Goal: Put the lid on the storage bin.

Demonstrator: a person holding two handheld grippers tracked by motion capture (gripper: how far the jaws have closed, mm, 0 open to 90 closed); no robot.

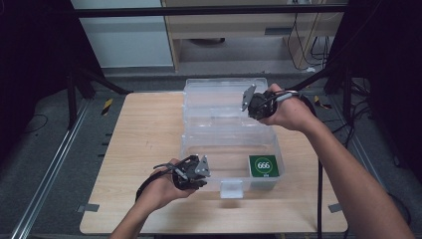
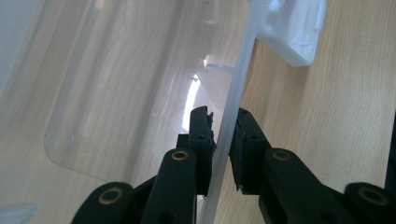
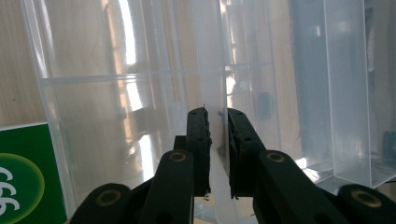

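A clear plastic box (image 1: 219, 137) stands with its lid open on the wooden table (image 1: 144, 134). In its near right corner lies a green card (image 1: 263, 166) marked 666. My left gripper (image 1: 205, 182) is at the box's near left corner. In the left gripper view my left gripper (image 2: 224, 126) is shut on the thin clear front wall (image 2: 240, 70), one jaw on each side. My right gripper (image 1: 251, 110) is at the right side of the box's far half. In the right gripper view my right gripper (image 3: 217, 119) pinches a clear wall (image 3: 210, 70), and the green card (image 3: 18, 182) lies at the lower left.
A white latch (image 1: 231, 189) sticks out from the middle of the box's front wall, and it appears again as the white latch (image 2: 292, 28) up the wall from my left jaws. Bare wood lies left of the box and along the table's near edge.
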